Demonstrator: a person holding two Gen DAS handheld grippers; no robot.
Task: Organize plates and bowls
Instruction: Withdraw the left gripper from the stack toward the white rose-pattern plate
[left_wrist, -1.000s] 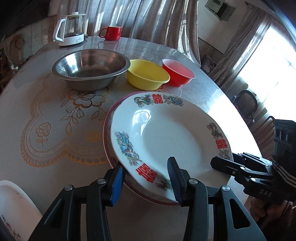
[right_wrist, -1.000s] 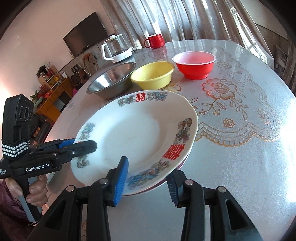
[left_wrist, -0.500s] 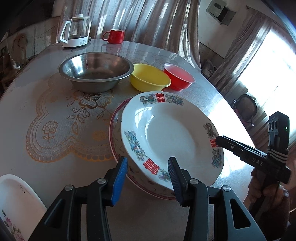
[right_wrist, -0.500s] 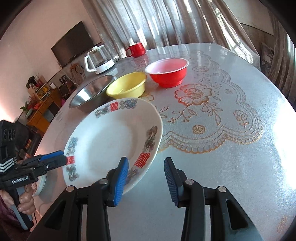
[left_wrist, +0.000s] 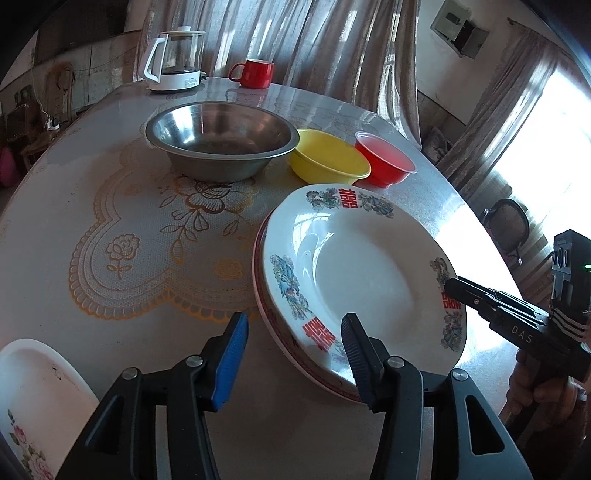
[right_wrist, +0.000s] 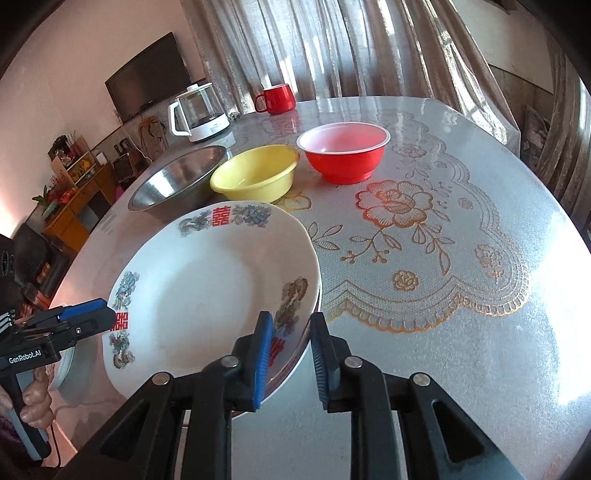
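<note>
A white plate with red characters (left_wrist: 354, 266) (right_wrist: 207, 295) lies on a red-rimmed plate (left_wrist: 257, 258) near the table's front edge. My left gripper (left_wrist: 293, 349) (right_wrist: 107, 314) straddles the stack's near-left rim. Its jaws are opening and the blue pad stands clear of the rim. My right gripper (right_wrist: 291, 347) (left_wrist: 450, 286) is at the opposite rim. Its jaws are closing, and both pads sit against the top plate's edge. Behind the plates stand a steel bowl (left_wrist: 221, 144) (right_wrist: 177, 181), a yellow bowl (left_wrist: 328, 155) (right_wrist: 255, 177) and a red bowl (left_wrist: 384, 158) (right_wrist: 343, 151).
A glass kettle (left_wrist: 177, 59) (right_wrist: 199, 110) and a red mug (left_wrist: 255, 73) (right_wrist: 277, 98) stand at the round table's (left_wrist: 92, 166) far side. A white flowered dish (left_wrist: 37, 387) lies at the near left edge. A hand (right_wrist: 35, 402) holds the left gripper.
The right jaws have narrowed onto the top plate's rim. The left jaws have spread wider. The top plate now sits more squarely on the lower one.
</note>
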